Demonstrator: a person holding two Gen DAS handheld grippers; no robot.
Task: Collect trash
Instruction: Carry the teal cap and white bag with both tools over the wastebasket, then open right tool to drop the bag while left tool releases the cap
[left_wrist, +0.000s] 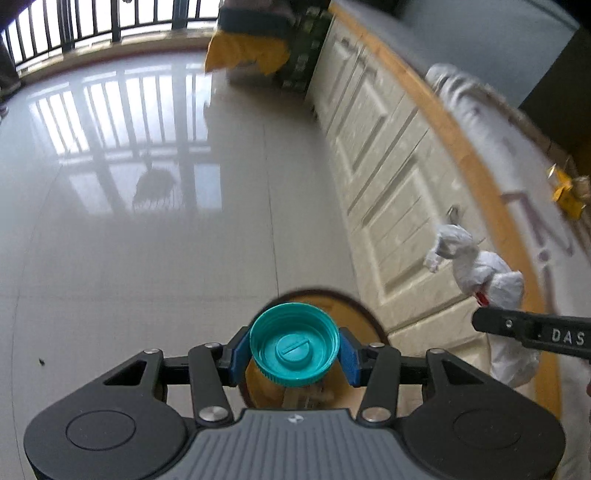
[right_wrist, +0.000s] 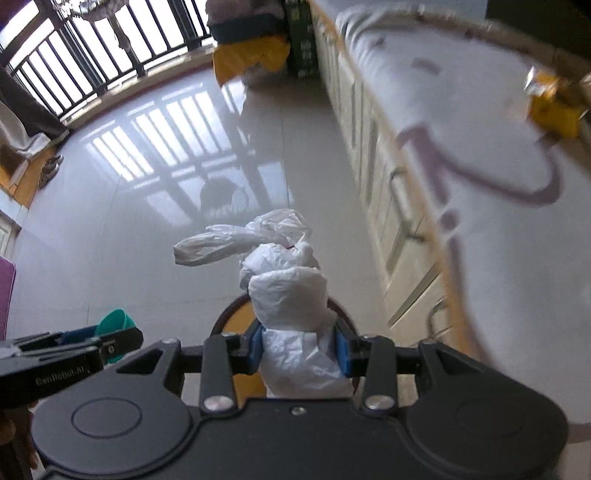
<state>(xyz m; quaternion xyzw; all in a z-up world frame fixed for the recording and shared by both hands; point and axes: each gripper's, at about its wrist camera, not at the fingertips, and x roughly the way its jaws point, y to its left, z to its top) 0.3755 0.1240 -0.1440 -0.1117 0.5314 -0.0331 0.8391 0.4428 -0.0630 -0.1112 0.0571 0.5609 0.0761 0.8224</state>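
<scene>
Left gripper (left_wrist: 294, 350) is clenched on teal bottle cap (left_wrist: 294, 345); right gripper (right_wrist: 299, 350) grips crumpled white plastic bag (right_wrist: 291, 295), both above round bin (left_wrist: 365, 325).

The round bin (left_wrist: 373, 325) below is mostly hidden: in the left wrist view the teal cap (left_wrist: 294, 345) and the left gripper (left_wrist: 294, 356) cover its middle, and in the right wrist view the white bag (right_wrist: 291, 295) blocks nearly all of its opening (right_wrist: 231, 325). What lies inside cannot be made out. The bag's lower end drops out of sight behind the right gripper (right_wrist: 300, 349). The surface (right_wrist: 480, 110) on the right is smeared by blur, so its purple marking is unreadable, and the yellow wrapper (right_wrist: 554, 99) on it is blurred and partly cut off.
</scene>
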